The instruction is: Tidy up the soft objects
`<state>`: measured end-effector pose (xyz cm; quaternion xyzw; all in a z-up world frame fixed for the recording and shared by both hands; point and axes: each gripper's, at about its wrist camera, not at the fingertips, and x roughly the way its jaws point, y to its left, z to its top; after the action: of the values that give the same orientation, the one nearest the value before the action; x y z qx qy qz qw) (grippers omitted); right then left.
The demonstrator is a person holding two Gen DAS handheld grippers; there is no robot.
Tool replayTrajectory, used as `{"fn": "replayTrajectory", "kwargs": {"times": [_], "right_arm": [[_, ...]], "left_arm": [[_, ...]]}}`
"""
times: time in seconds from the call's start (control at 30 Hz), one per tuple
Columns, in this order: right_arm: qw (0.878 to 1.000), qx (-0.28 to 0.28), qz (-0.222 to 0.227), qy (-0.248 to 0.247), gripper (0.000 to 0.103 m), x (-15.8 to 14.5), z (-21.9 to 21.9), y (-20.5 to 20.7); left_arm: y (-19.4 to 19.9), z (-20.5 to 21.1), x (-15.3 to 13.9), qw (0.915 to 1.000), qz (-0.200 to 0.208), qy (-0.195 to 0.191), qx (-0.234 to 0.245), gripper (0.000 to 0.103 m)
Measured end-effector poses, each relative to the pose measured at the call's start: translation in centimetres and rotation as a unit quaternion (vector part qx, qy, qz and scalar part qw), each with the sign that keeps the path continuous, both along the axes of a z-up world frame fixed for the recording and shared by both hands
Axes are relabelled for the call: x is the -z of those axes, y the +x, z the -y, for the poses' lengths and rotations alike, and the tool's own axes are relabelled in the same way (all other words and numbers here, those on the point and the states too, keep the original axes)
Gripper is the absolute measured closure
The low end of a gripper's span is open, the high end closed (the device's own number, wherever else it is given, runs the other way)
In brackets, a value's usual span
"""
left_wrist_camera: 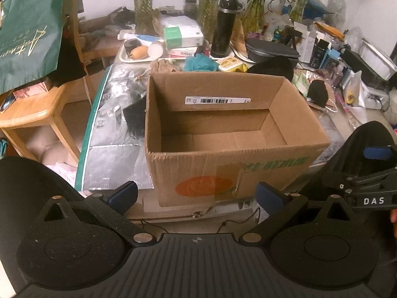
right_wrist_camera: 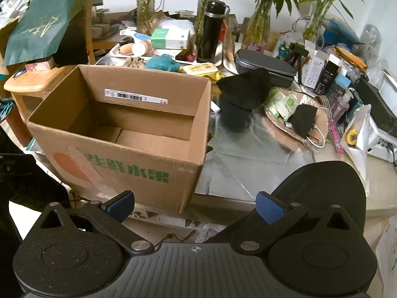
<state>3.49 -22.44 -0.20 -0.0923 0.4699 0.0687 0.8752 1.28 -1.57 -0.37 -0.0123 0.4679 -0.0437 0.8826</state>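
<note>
Left gripper (left_wrist_camera: 197, 195), right gripper (right_wrist_camera: 196, 204): jaws apart, empty. Cardboard box (right_wrist_camera: 124, 134) empty. Risk: clutter snagging near black cloth (right_wrist_camera: 245, 87).

The near wall of the cardboard box (left_wrist_camera: 223, 134) hides the front strip of its own floor in both wrist views. In the left wrist view, the box covers most of a dark furry thing (left_wrist_camera: 134, 114) just left of it, so its shape cannot be told. Behind the box, the teal soft item (right_wrist_camera: 162, 63) shows only its top above the far rim. The green bag (left_wrist_camera: 29, 29), up left of the box, is cut by the picture's edge. The barcode label's (left_wrist_camera: 218, 100) print is too small to read.
</note>
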Motion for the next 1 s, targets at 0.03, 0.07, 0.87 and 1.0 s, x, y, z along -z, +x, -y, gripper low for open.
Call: {"fn": "replayTrajectory", "kwargs": {"times": [0.03, 0.07, 0.87, 1.0], "right_arm": [[1.0, 0.002, 0.0, -0.001, 0.0, 0.0, 0.1, 0.2], [1.0, 0.003, 0.001, -0.001, 0.0, 0.0, 0.2, 0.5], [0.999, -0.022, -0.037, 0.015, 0.0, 0.7, 0.4, 3.5], [0.998, -0.029, -0.036, 0.031, 0.0, 0.3, 0.6, 3.7]], "left_arm": [[0.1, 0.0, 0.0, 1.0, 0.0, 0.002, 0.002, 0.0], [0.3, 0.1, 0.0, 1.0, 0.0, 0.002, 0.003, 0.0], [4.1, 0.6, 0.1, 0.9996, -0.019, 0.018, 0.014, 0.0], [4.0, 0.1, -0.1, 0.9997, -0.012, 0.012, 0.015, 0.0]]}}
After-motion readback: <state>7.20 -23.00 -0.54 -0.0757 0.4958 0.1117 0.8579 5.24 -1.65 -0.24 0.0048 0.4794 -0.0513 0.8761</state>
